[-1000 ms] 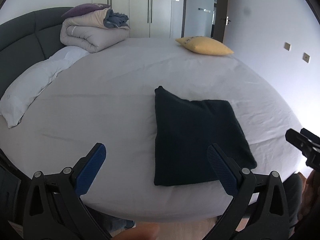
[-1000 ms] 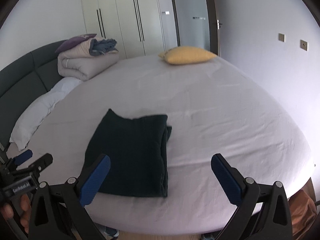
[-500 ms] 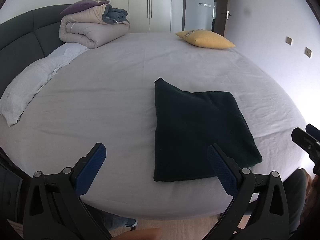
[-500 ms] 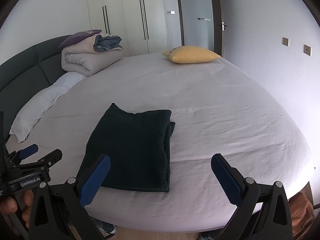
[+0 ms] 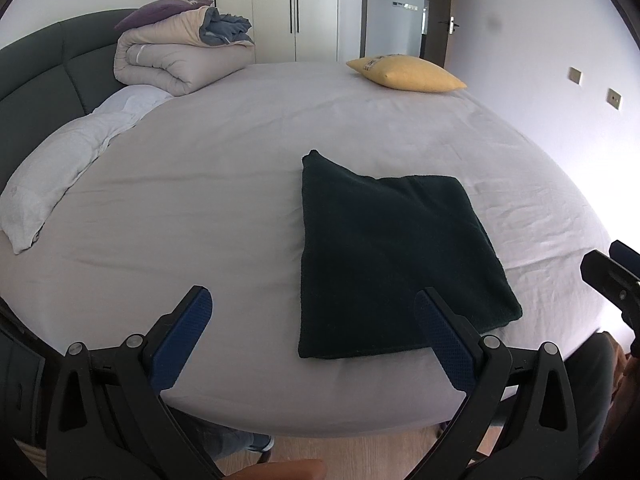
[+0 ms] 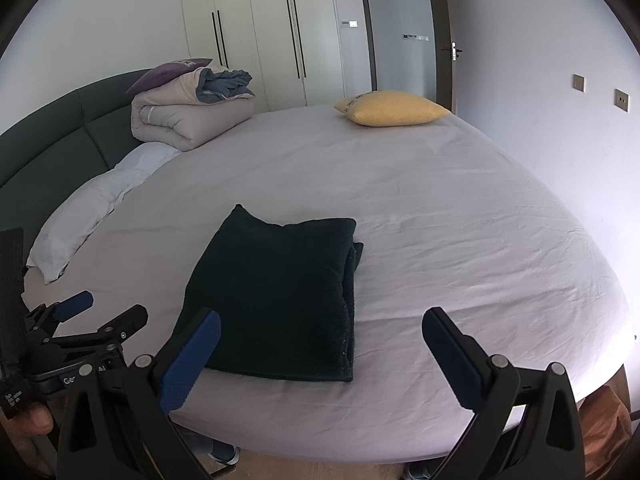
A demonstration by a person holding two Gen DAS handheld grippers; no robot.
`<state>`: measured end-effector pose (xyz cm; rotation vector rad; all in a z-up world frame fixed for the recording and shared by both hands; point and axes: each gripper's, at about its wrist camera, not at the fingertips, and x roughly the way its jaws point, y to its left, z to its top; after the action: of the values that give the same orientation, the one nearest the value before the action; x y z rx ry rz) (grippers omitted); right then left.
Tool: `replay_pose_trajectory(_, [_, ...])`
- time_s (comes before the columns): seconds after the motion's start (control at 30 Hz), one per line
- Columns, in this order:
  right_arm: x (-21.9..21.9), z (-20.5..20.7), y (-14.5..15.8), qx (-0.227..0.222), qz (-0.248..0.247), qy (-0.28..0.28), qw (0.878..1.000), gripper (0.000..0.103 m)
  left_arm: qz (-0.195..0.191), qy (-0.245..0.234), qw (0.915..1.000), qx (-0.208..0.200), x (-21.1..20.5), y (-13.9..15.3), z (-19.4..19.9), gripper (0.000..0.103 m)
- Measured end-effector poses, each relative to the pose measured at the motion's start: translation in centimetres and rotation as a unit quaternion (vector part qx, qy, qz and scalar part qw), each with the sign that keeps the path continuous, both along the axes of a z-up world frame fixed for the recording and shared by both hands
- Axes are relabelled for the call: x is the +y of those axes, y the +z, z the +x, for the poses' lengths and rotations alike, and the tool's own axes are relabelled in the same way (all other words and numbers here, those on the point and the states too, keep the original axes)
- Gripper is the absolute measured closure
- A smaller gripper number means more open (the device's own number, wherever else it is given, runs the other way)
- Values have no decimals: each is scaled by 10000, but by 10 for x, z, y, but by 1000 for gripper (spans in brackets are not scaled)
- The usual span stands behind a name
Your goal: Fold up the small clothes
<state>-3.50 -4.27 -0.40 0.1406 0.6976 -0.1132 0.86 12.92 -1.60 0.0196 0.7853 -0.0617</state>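
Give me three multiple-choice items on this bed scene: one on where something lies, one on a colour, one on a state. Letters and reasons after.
1. Where does the yellow pillow lie?
A. on the far side of the bed, towards the door
B. on top of the folded garment
C. on the floor

2. What colour is the folded garment?
A. white
B. very dark, near black
C. yellow

3. How do the jaws of the left gripper and the right gripper stand?
A. both shut on the garment
B. one open, one shut
C. both open, holding nothing

Answers:
1. A, it rests on the sheet at the far edge, with the doorway behind it.
2. B, it shows dark against the pale sheet in both views.
3. C, each pair of blue pads stands wide apart with nothing between them.
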Motion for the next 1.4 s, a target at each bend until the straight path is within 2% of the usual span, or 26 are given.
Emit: replay_pose_trajectory(1.4, [5,-1,-1,43,-58,-28,10000,0,13,12,10000,33,0,-4,3,0])
